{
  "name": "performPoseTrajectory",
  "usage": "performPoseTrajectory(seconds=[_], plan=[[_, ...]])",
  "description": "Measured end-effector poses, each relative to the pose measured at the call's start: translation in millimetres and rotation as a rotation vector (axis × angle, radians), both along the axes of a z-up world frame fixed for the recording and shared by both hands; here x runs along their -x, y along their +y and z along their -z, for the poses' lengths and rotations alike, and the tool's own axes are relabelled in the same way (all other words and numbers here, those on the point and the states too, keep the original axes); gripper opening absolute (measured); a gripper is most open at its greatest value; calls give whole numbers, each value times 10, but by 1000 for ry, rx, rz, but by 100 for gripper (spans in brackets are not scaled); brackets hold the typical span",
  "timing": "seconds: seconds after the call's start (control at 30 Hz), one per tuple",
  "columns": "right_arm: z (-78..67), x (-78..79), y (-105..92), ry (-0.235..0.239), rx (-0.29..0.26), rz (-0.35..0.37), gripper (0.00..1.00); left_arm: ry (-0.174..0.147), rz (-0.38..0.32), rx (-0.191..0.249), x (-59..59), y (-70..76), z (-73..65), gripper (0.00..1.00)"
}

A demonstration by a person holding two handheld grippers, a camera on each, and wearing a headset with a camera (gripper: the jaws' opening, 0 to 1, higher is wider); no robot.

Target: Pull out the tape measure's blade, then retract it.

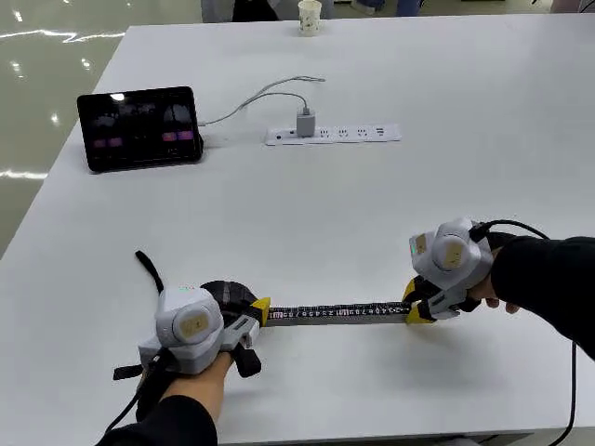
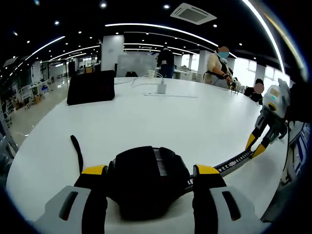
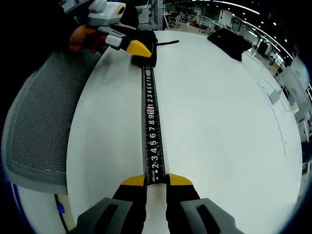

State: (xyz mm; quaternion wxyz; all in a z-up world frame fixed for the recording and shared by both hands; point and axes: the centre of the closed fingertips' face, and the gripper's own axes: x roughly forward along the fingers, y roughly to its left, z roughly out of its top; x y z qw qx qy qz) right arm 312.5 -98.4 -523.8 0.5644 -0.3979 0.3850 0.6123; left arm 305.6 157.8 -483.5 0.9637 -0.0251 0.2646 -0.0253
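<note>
The black tape measure case (image 1: 229, 299) rests on the white table (image 1: 372, 204), and my left gripper (image 1: 249, 316) is shut on it; in the left gripper view the case (image 2: 148, 178) sits between the yellow-tipped fingers (image 2: 207, 170). Its black blade (image 1: 337, 311) with white numbers runs right across the table to my right gripper (image 1: 416, 307), which is shut on the blade's end. In the right gripper view the blade (image 3: 150, 126) stretches from my right gripper (image 3: 156, 181) up to the case (image 3: 146, 51). A black wrist strap (image 1: 147, 270) trails from the case.
A dark tablet (image 1: 139, 127) stands at the back left. A white power strip (image 1: 333, 134) with a charger and cable lies mid-table. A paper cup (image 1: 310, 17) stands at the far edge. People stand beyond the table in the left gripper view.
</note>
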Motion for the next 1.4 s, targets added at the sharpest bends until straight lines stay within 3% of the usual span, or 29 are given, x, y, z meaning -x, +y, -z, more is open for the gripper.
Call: performPoseTrajectory(seconds=[0.47, 1.4], plan=[[5, -4, -12, 6, 8, 6, 10, 46, 2, -30, 16, 45, 20, 60], [3, -1, 27, -1, 15, -9, 10, 51, 8, -25, 10, 28, 49, 60]])
